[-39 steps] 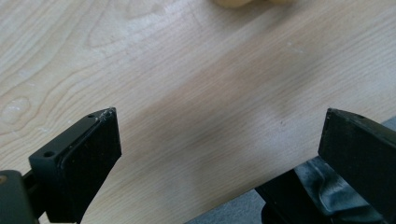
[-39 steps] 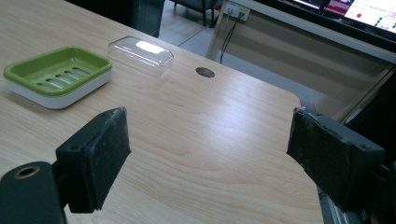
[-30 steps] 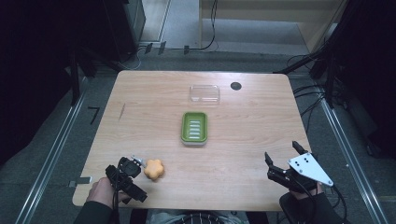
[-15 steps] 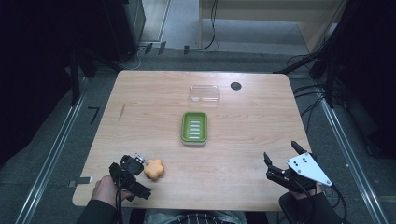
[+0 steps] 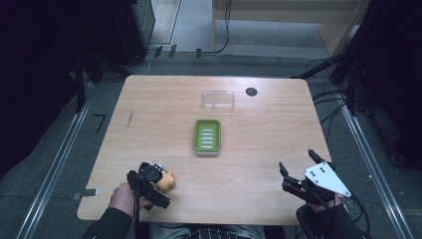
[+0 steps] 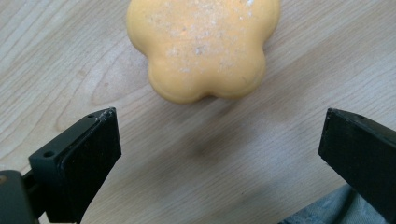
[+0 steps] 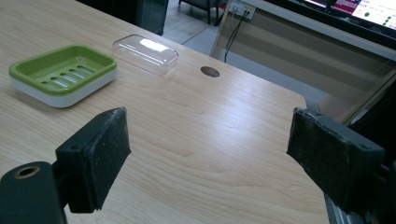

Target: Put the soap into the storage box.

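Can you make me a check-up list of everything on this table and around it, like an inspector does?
Surface: pale wooden table with a small round dark hole near the far edge.
Job's things: orange flower-shaped soap lying flat near the front left; green slotted soap dish on a white base mid-table, empty; clear plastic lid beyond it.
Clutter: nothing seen.
Grippers: left gripper open, just short of the soap, not touching; right gripper open, holding nothing, at the front right.
Cables: black leads on the floor behind the table.
Surroundings: grey floor, metal rails at both sides.
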Motion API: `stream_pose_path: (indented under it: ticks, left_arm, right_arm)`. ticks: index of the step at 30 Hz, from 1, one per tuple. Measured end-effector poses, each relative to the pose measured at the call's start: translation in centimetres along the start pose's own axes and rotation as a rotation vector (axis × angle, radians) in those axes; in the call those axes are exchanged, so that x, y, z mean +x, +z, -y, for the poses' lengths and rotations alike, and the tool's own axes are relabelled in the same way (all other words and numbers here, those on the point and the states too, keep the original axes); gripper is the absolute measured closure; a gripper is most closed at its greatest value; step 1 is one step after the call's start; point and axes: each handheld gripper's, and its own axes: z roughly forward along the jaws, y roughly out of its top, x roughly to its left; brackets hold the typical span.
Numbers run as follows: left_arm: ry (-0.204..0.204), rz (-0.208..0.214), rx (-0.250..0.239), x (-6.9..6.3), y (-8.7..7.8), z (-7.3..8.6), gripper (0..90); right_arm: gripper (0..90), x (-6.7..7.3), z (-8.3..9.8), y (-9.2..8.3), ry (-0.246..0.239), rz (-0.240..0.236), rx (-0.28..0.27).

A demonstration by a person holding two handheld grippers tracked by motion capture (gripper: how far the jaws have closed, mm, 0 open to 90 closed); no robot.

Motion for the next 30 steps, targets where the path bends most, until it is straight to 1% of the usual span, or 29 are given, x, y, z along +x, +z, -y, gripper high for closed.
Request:
stream_pose_path:
  ticks: [2, 5, 7, 8, 10, 11, 12, 13, 16, 17, 18, 19, 20, 21, 22, 23, 25, 27, 29, 30]
  left_arm:
    - [-0.003, 0.001, -0.002, 0.0, 0.1, -0.2, 0.0]
    - [-0.006, -0.003, 0.003, 0.0, 0.2, -0.5, 0.0]
    - [-0.018, -0.011, -0.009, 0.0, 0.2, -0.7, 0.7]
    - [-0.017, -0.011, -0.010, 0.1, 0.2, -0.8, 3.5]
    - [-0.023, -0.007, -0.014, 0.1, 0.3, -1.1, 5.8]
    - [-0.018, -0.006, -0.009, 0.2, 0.3, -1.2, 10.4]
    - [-0.020, -0.004, -0.014, 0.2, 0.3, -1.3, 10.4]
    - [-0.019, -0.008, -0.014, 0.2, 0.4, -1.5, 13.6]
    - [-0.022, -0.023, -0.018, 0.2, 0.5, -1.8, 18.5]
    - [-0.021, -0.030, -0.012, 0.2, 0.5, -1.9, 19.8]
    - [-0.023, -0.037, -0.021, 0.2, 0.5, -2.0, 20.9]
    - [-0.016, -0.038, -0.015, 0.3, 0.6, -2.1, 25.2]
    - [-0.018, -0.037, -0.016, 0.3, 0.6, -2.1, 25.2]
    - [-0.019, -0.036, -0.018, 0.4, 0.6, -2.2, 29.8]
    - [-0.016, -0.041, -0.015, 0.4, 0.7, -2.2, 29.8]
    - [-0.020, -0.044, -0.024, 0.4, 0.8, -2.2, 31.7]
    - [-0.009, -0.036, -0.019, 0.5, 0.7, -2.2, 33.0]
    - [-0.004, -0.030, -0.014, 0.6, 0.8, -2.1, 38.8]
    - [0.004, -0.026, -0.014, 0.6, 0.8, -2.1, 39.0]
    - [0.016, -0.028, -0.016, 0.6, 0.8, -2.1, 39.2]
  right_arm:
    - [13.4, 0.0, 0.0, 0.0, 0.005, -0.001, -0.003]
    - [13.4, 0.0, 0.0, 0.1, -0.002, -0.005, -0.001]
    - [13.4, 0.0, 0.0, 0.1, -0.001, -0.004, -0.001]
    - [13.3, -0.1, 0.0, 0.1, 0.002, -0.003, -0.004]
    - [13.3, -0.1, 0.0, 0.1, 0.002, -0.002, -0.003]
    - [13.3, -0.1, 0.0, 0.1, -0.001, -0.005, -0.004]
    - [13.3, -0.1, 0.0, 0.1, -0.001, -0.005, -0.004]
    - [13.3, 0.0, 0.0, 0.1, -0.001, -0.005, -0.003]
    - [13.3, 0.0, 0.0, 0.1, 0.002, -0.006, -0.005]
    - [13.3, 0.0, 0.0, 0.0, 0.003, -0.005, -0.004]
    - [13.3, -0.1, 0.0, 0.0, 0.002, -0.004, -0.004]
    - [13.4, -0.1, 0.1, 0.1, 0.000, -0.005, -0.003]
    - [13.4, -0.1, 0.1, 0.1, 0.000, -0.005, -0.003]
    - [13.3, -0.1, 0.0, 0.0, 0.007, -0.003, -0.007]
    - [13.3, -0.1, 0.0, 0.0, 0.007, -0.003, -0.007]
    - [13.3, -0.1, 0.0, 0.0, 0.003, -0.004, -0.007]
    - [13.3, 0.0, 0.0, 0.0, 0.002, -0.004, -0.004]
    - [13.4, 0.0, 0.0, 0.0, 0.003, -0.004, -0.005]
    - [13.3, 0.0, 0.0, 0.0, 0.002, -0.004, -0.004]
    - [13.3, 0.0, 0.0, 0.0, 0.003, -0.005, -0.006]
